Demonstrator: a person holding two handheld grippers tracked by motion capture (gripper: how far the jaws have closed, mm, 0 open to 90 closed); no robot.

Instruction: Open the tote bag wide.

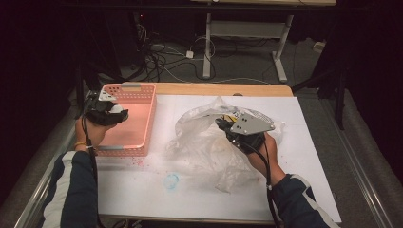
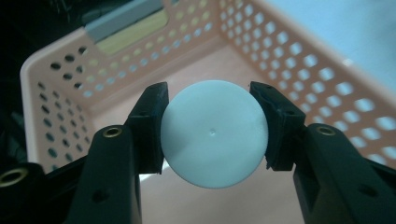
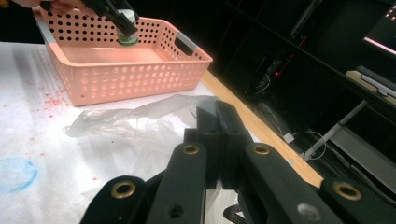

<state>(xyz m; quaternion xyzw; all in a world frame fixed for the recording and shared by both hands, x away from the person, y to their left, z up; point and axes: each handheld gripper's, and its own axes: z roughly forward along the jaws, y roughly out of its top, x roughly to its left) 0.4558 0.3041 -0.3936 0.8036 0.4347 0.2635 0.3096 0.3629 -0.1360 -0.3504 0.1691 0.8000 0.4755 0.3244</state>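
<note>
1. Nearest the person, two dark sleeves with white stripes are seen entering from the bottom edge of the high view, one hand on each gripper.
2. A blue ring-shaped stain (image 1: 171, 181) is seen on the white table cover (image 1: 142, 190), between the two forearms; red specks are scattered just below the basket.
3. The right gripper (image 3: 218, 122) is held over the middle of the table, its jaws pressed together with no gap between them. Nothing can be made out between them, though a crumpled clear plastic bag (image 1: 209, 142) lies directly beneath and around them.
4. In the right gripper view, the bag is seen spread flat on the white cover beyond the jaw tips, near the basket's long wall.
5. The left gripper (image 2: 212, 133) is held above the pink perforated basket (image 1: 147, 118), at the left of the table. Its jaws are partly closed and clamped on the opposite sides of a white round container (image 2: 214, 134), whose flat circular face is turned to the camera.
6. In the right gripper view, the container is seen to be raised over the basket's floor, with a green band at its lower end.
7. Beyond the table, a tangle of cables (image 1: 157, 61) and the legs of a desk (image 1: 207, 47) are seen on the floor.
</note>
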